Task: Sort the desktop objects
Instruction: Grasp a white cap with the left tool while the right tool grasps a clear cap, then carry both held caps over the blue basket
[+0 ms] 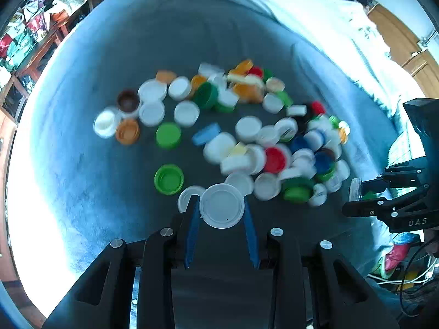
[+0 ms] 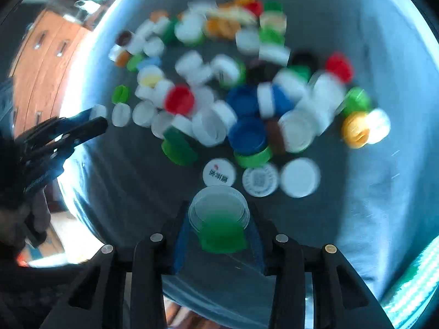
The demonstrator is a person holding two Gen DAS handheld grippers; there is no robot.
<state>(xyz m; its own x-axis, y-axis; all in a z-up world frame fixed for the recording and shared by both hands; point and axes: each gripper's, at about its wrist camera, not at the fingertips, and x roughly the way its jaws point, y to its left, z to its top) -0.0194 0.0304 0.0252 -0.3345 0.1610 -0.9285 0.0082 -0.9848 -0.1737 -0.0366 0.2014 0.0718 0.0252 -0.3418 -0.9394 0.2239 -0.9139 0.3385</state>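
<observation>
The bottle caps (image 1: 247, 126) lie heaped on the desk (image 1: 82, 164), near them the left claw (image 1: 221, 208) pinches a white lid (image 1: 221, 205), the right claw (image 2: 219, 219) squeezes a see-through cap (image 2: 219, 208) over a green cap (image 2: 222, 235), and either could slip and fall back into the pile.

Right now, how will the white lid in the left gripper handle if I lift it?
The white lid, gripped by its rim, looks thin and light, so lifting should be easy. Its smooth round rim may slip or pivot between the fingers. If dropped on edge, it would probably roll.
</observation>
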